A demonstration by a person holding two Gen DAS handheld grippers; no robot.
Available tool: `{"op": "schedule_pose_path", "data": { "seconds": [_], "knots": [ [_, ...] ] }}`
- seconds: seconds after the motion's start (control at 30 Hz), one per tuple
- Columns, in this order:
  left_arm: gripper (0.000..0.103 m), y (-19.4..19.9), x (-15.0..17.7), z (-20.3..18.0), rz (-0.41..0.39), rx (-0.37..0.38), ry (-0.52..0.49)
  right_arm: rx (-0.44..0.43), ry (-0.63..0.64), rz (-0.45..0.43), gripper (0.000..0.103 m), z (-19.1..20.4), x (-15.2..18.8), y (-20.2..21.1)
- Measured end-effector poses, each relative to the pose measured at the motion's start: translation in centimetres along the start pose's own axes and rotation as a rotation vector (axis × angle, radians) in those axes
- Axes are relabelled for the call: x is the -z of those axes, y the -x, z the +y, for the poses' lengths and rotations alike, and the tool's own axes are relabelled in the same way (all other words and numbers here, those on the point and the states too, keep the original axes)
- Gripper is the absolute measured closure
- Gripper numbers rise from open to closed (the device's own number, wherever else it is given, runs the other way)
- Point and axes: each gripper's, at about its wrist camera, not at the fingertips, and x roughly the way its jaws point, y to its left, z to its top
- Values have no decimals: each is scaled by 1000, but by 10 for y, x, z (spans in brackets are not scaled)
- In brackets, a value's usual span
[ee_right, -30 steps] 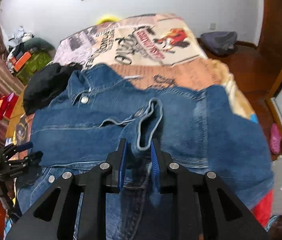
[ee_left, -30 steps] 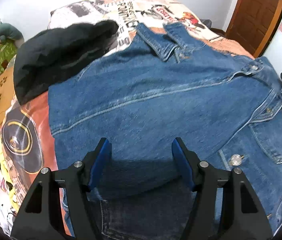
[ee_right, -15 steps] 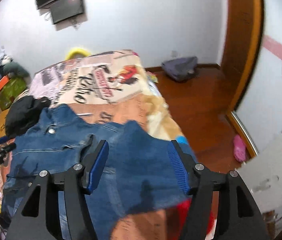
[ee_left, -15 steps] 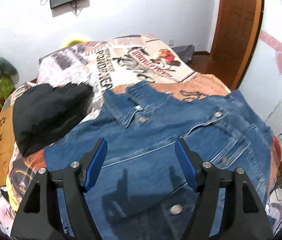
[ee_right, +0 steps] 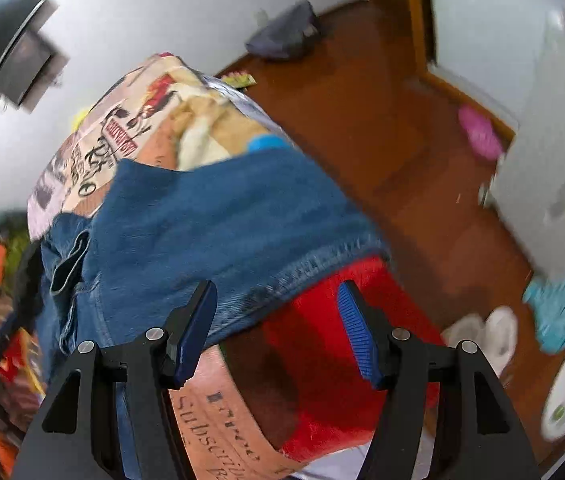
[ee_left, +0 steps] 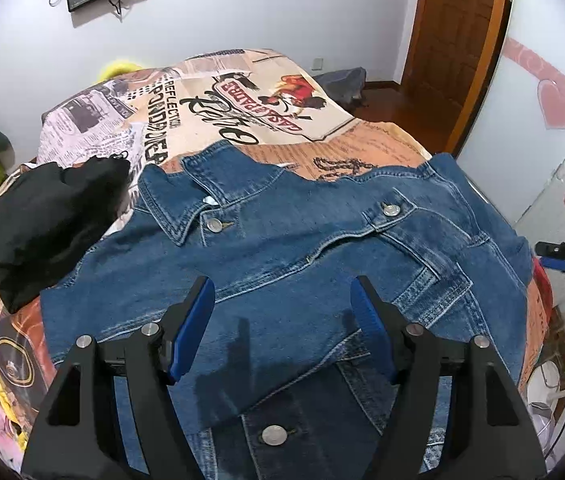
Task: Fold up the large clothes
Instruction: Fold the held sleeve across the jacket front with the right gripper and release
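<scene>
A blue denim jacket [ee_left: 282, 264] lies spread on the printed bedspread [ee_left: 242, 96], collar toward the far left, one sleeve folded across its front. My left gripper [ee_left: 282, 320] hovers above the jacket's middle, open and empty. My right gripper [ee_right: 278, 328] is open and empty over the jacket's right edge [ee_right: 222, 224], where the denim hangs over the bed's side above a red patch of cover [ee_right: 334, 320]. The right wrist view is motion-blurred.
A black garment [ee_left: 50, 216] lies left of the jacket's collar. A wooden door [ee_left: 454, 40] and wood floor [ee_right: 402, 140] are to the right. A white cabinet [ee_right: 554, 168], pink slipper [ee_right: 478, 132] and white shoes [ee_right: 490, 336] are on the floor side.
The right gripper let go of the folded sleeve, opened, and swung right toward the bed's edge. The left gripper lifted and pulled back, staying open.
</scene>
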Motion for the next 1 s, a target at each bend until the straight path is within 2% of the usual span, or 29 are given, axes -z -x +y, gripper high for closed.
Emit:
{"op": "schedule_pose_path", "data": {
  "seconds": [0.13,0.3,0.5,0.57,0.6,0.67,0.8,1.0],
  "knots": [
    [34,-5,1,-1,12,-1,6,-70,-78,-27,44,-11,-1,-12],
    [34,-12,3,4,27,-3,22,-76,-113,-55,46,-13,-11,-26],
    [34,-15,7,8,36,-15,21,12,-113,-88,66,-11,-22,-36],
    [34,-14,9,8,32,-20,14,39,-103,-101,78,-7,-24,-33],
    [34,-13,9,8,29,-20,10,51,-91,-105,81,-5,-25,-31],
    [34,-10,11,10,22,-19,6,76,-47,-125,88,5,-26,-21],
    [34,-5,12,13,8,-25,-1,91,35,-191,91,25,-29,5],
    [34,7,15,20,-18,-16,9,-16,167,-316,94,86,-34,65]
  ]
}}
